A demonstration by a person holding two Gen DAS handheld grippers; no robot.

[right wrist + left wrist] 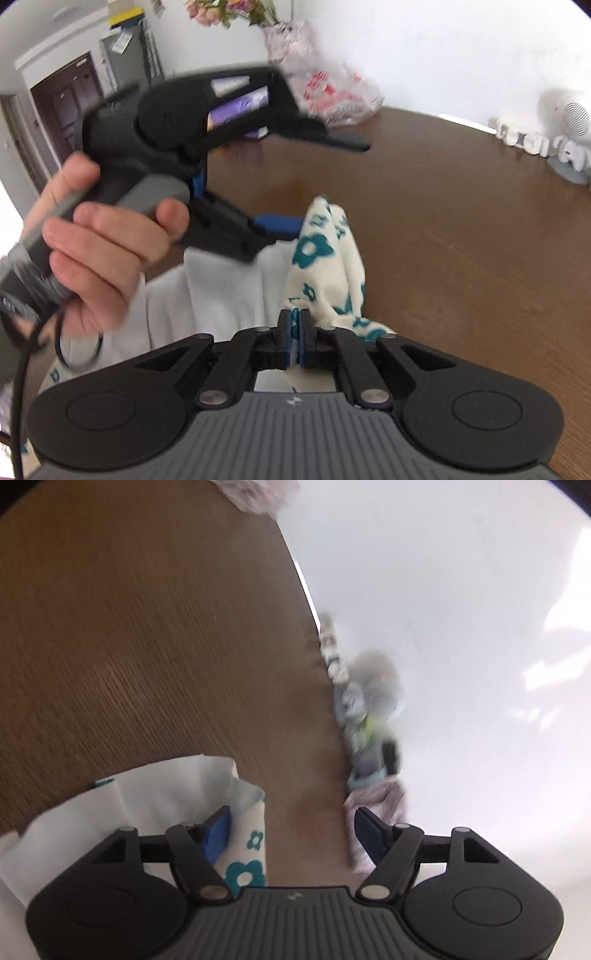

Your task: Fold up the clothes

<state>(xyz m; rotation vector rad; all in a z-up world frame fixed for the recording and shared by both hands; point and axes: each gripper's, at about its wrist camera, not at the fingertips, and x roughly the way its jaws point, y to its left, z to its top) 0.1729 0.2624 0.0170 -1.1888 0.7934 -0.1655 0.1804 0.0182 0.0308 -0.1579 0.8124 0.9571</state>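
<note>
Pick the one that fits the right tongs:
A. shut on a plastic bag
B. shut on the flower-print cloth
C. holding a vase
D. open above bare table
B: the right tongs stand pinched together with the flower-print cloth caught between the blue pads.

We take the garment [325, 258] as our landmark. To its right and beyond it, the brown table [461, 229] lies bare, and a gripper could pass there freely. Left of it, the left gripper [314, 184] and the hand [92, 243] holding it block the way. Far behind, plastic bags [332, 96] crowd the wall; far right, small figurines [535, 144] line the table's edge.
</note>
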